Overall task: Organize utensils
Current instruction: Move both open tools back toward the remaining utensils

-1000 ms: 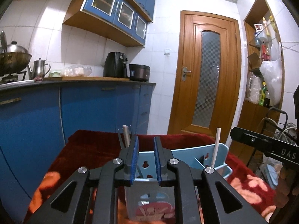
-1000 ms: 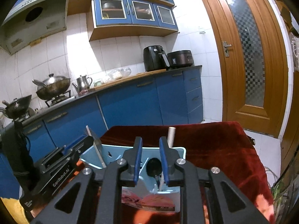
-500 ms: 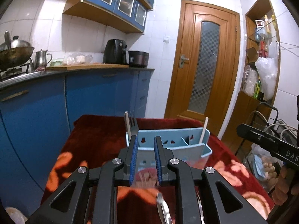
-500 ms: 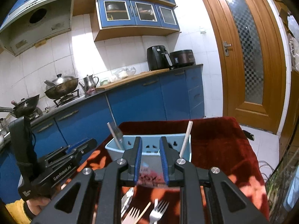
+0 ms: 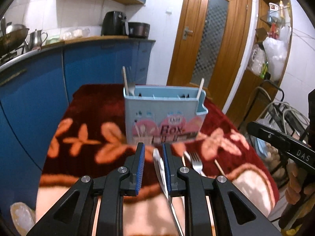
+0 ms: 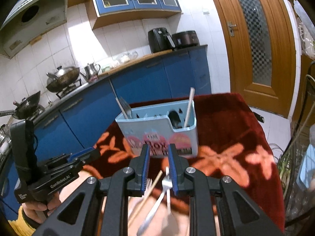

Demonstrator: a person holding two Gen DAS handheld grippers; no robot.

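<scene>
A light blue utensil box (image 5: 163,118) stands on the red flowered cloth (image 5: 84,118); it also shows in the right wrist view (image 6: 157,131). A fork and a chopstick stand in its left end (image 5: 128,82), a white chopstick (image 6: 189,108) and a dark spoon in its right compartment. Loose utensils lie on the cloth in front of the box: a knife (image 5: 161,169) and a fork (image 5: 195,161) in the left wrist view, forks (image 6: 165,184) and a chopstick (image 6: 149,190) in the right wrist view. My left gripper (image 5: 153,147) and right gripper (image 6: 158,149) are both open and empty, above these utensils.
Blue kitchen cabinets (image 6: 137,82) run along the far left with pans, a kettle and an air fryer (image 5: 114,23) on the counter. A wooden door (image 5: 208,39) is behind the table. A shelf with bags (image 5: 273,45) and a wire rack stand at the right.
Both grippers have pulled back and tilted down from the box. The box now stands farther off, and the loose utensils on the cloth have come into view under the fingers.
</scene>
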